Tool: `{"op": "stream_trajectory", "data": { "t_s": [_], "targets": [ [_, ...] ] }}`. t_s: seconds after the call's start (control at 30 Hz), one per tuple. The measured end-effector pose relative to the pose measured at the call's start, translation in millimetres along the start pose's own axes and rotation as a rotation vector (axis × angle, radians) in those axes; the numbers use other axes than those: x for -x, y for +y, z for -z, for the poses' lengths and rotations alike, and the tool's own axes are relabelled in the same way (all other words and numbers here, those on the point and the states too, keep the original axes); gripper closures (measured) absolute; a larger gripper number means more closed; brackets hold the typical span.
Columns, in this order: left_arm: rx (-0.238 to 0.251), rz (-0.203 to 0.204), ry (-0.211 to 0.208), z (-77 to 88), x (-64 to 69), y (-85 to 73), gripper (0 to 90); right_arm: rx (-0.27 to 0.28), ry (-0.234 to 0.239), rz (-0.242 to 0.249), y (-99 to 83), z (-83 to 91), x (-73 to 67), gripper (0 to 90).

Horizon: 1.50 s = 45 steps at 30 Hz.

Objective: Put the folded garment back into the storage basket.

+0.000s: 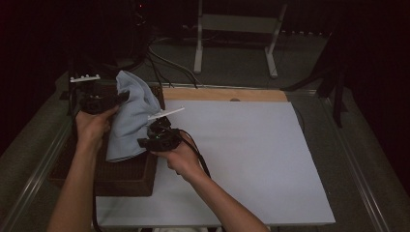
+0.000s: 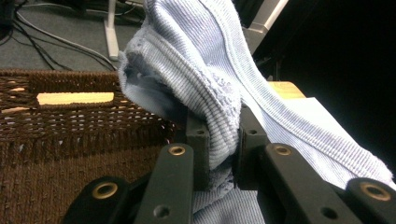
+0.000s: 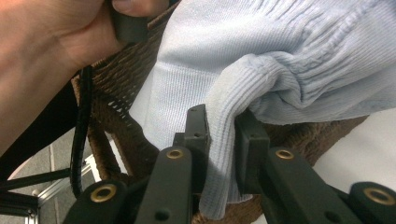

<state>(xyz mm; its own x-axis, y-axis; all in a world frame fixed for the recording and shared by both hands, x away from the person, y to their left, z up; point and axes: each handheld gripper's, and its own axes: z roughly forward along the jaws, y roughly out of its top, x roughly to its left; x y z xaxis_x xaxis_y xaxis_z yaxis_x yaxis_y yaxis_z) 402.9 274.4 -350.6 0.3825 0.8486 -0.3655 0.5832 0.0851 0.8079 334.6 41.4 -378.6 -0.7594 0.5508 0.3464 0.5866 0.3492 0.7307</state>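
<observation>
A light blue ribbed knit garment (image 1: pixel 129 113) hangs above a dark brown wicker basket (image 1: pixel 123 176) at the table's left edge. My left gripper (image 1: pixel 116 99) is shut on a bunched fold near the garment's top. In the left gripper view the knit garment (image 2: pixel 205 84) is pinched between both jaws of the left gripper (image 2: pixel 222 144), with the basket's woven wall (image 2: pixel 70 121) behind. My right gripper (image 1: pixel 147 137) is shut on the garment's lower right edge. In the right gripper view a ribbed hem of the garment (image 3: pixel 280 70) is squeezed in the right gripper (image 3: pixel 222 140), over the basket rim (image 3: pixel 299 135).
A white board (image 1: pixel 241 154) covers the table to the right of the basket, with a wooden strip (image 1: pixel 222 94) along its far edge. Cables (image 1: pixel 164 63) and a white metal stand (image 1: pixel 237 29) lie on the floor beyond. The other hand (image 3: pixel 51 51) is close in the right gripper view.
</observation>
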Motion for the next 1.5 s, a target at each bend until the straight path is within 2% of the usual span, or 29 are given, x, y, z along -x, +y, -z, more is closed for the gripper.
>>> {"op": "stream_trajectory", "data": {
  "t_s": [0.17,0.8,1.17,1.5],
  "targets": [
    [0.003,0.001,0.001,2.1,-2.5,-1.0,81.4,-0.001,-0.005,0.013,1.6,-3.6,-5.0,78.3],
    [0.009,0.009,0.03,16.9,-16.8,-4.0,81.5,-0.004,0.007,-0.001,5.4,-23.1,-16.6,78.3],
    [-0.003,0.008,0.044,23.6,-24.9,-8.8,81.4,-0.005,0.009,-0.007,0.7,-34.1,-26.7,78.3],
    [-0.003,0.008,0.048,27.4,-29.2,-10.4,81.4,-0.011,0.008,-0.009,-1.7,-41.2,-30.3,78.2]
  ]
}}
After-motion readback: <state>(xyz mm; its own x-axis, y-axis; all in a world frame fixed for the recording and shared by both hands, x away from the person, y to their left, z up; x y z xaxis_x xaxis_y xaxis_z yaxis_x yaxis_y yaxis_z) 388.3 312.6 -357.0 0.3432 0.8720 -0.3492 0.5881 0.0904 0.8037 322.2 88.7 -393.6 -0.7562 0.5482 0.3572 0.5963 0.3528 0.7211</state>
